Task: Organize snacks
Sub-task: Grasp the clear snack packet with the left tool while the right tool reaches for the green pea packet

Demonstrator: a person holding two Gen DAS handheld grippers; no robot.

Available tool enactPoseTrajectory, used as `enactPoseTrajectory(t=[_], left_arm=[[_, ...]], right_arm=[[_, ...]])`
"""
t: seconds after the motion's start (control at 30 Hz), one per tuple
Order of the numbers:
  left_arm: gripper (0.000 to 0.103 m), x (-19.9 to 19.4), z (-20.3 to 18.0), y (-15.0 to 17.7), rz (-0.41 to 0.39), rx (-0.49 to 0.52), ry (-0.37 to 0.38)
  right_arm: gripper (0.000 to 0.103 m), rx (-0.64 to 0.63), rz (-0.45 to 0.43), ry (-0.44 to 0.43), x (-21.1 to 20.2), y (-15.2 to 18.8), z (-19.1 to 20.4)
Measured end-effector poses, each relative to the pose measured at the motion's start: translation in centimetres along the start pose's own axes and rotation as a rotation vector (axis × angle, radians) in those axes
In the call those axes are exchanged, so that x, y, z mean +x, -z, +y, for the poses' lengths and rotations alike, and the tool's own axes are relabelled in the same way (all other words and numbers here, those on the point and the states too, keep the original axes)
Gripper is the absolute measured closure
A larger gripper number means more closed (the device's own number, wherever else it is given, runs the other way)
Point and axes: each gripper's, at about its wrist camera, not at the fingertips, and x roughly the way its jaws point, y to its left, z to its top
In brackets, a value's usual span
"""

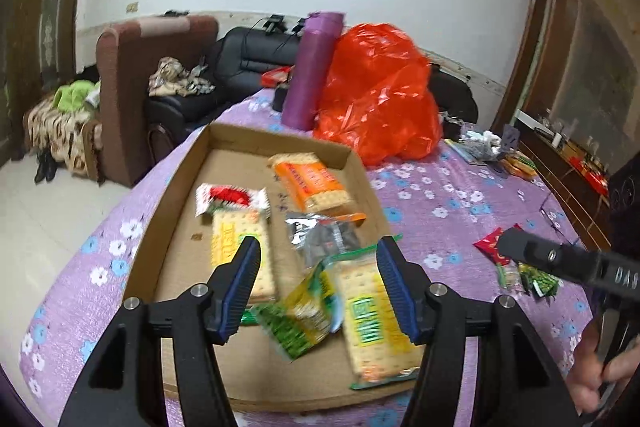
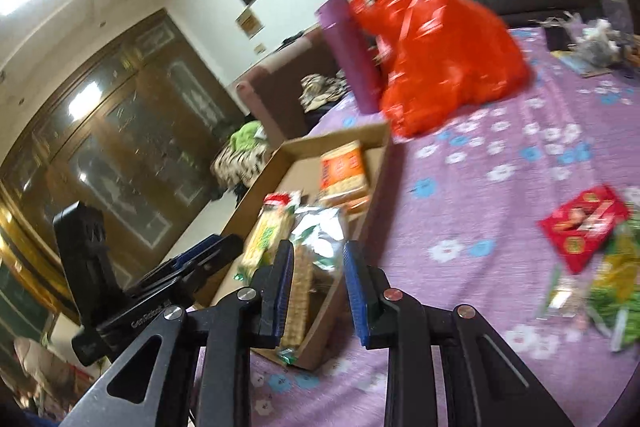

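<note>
So there's a shallow cardboard tray [image 1: 362, 169] sitting on the tabletop [image 1: 448, 203], which has a purple cloth with little flowers on it, and most of the snacks are already lying in the tray. At the far end is an orange cracker pack [image 1: 310, 185], next to it a red and white packet [image 1: 230, 199] lying over the top of a yellow cracker pack [image 1: 240, 251], and a silvery foil bag [image 1: 320, 233] sits in the middle. Closer in, a green and yellow packet [image 1: 304, 319] lies tilted against a second yellow cracker pack [image 1: 372, 319]. The left tongs [image 1: 318, 291] hang over the near end of the tray, spread wide with nothing between them. The right tongs [image 2: 316, 291] are spread open too and holding nothing, hovering over the tray's near corner. Off to the right of the tray, still out on the cloth, there's a red snack packet [image 2: 580, 227] and a blurry heap of green packets [image 2: 608, 291] just beside it, well apart from the tray. Behind the tray stands a purple rolled mat [image 1: 314, 67] with a big orange plastic bag [image 1: 380, 91] touching it.
</note>
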Motion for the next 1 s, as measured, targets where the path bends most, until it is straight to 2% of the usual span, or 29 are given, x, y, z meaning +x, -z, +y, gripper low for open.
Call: enactPoseTrajectory(t=[0.07, 0.17, 0.23, 0.3, 0.43, 0.53, 0.73, 0.87, 0.93, 1.0], left_arm=[[0.043, -0.4, -1.0, -0.2, -0.004, 0.018, 0.018], [0.043, -0.5, -2.6, -0.3, 0.011, 0.035, 0.070], [0.043, 0.0, -4.2, -0.5, 0.048, 0.044, 0.122], [0.043, 0.9, -6.1, -0.5, 0.093, 0.058, 0.180], [0.043, 3.6, -11.3, 0.0, 0.232, 0.107, 0.284], [0.043, 6.6, -15.6, 1.1, 0.345, 0.155, 0.337], [0.043, 10.6, -20.6, 2.9, 0.413, 0.264, 0.287], [0.044, 12.5, -22.6, 3.8, 0.426, 0.341, 0.263], [0.052, 12.8, -23.2, 4.2, 0.422, 0.366, 0.268], [0.055, 13.1, -23.7, 4.5, 0.417, 0.378, 0.268]], right_arm=[[0.062, 0.044, -0.018, 0.015, -1.8, -0.4, -1.6], [0.062, 0.107, -0.056, 0.041, -5.0, -0.6, -4.7], [0.062, 0.150, -0.100, 0.073, -7.6, -0.4, -7.0], [0.062, 0.188, -0.138, 0.119, -9.6, -0.4, -9.1], [0.062, 0.272, -0.177, 0.256, -12.8, 0.6, -13.3], [0.062, 0.341, -0.171, 0.291, -13.6, 1.7, -15.8], [0.062, 0.373, -0.158, 0.293, -13.1, 2.3, -17.8], [0.062, 0.375, -0.151, 0.279, -12.5, 2.4, -18.2], [0.062, 0.377, -0.146, 0.275, -12.4, 2.4, -18.3], [0.059, 0.378, -0.135, 0.270, -12.2, 2.5, -18.3]])
